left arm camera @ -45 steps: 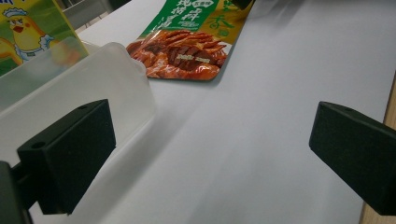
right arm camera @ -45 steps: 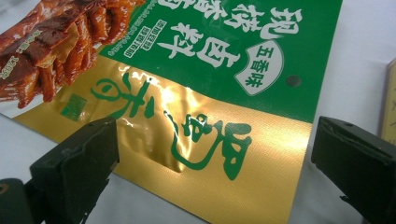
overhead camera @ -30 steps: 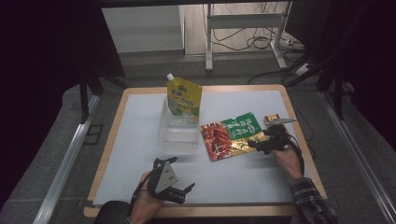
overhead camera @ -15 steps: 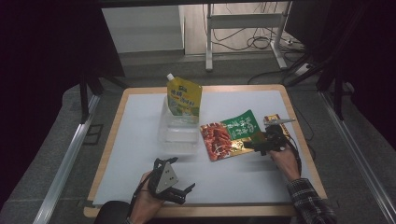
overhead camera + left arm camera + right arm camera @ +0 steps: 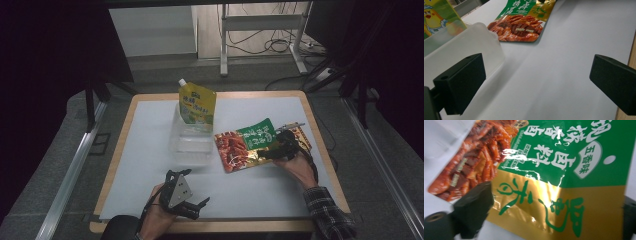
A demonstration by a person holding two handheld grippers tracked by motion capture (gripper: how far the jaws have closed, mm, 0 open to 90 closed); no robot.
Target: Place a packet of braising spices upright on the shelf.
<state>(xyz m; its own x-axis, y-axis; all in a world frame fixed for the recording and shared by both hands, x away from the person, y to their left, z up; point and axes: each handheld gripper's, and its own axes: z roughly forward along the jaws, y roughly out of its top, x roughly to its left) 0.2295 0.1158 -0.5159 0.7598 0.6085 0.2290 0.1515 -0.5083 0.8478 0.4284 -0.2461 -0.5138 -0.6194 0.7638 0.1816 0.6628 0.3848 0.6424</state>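
Note:
A green, gold and red snack pouch (image 5: 247, 145) (image 5: 520, 25) (image 5: 564, 170) lies flat right of the table's middle. My right gripper (image 5: 274, 151) (image 5: 554, 202) is at the pouch's gold end, open, with one jaw on either side of that end. My left gripper (image 5: 197, 205) (image 5: 536, 72) rests open near the front edge with nothing between its jaws. A clear plastic container (image 5: 192, 137) (image 5: 461, 47) stands just beyond its left jaw. A yellow spouted pouch (image 5: 197, 102) (image 5: 436, 17) leans upright at the container's far end.
The white mat (image 5: 150, 150) covers a wood-edged table. A small orange packet (image 5: 301, 136) lies behind my right gripper near the right edge. Metal rails and cables run past the table's sides and back.
My right gripper has slid left onto the gold end of the snack pouch. The left gripper has stayed in place.

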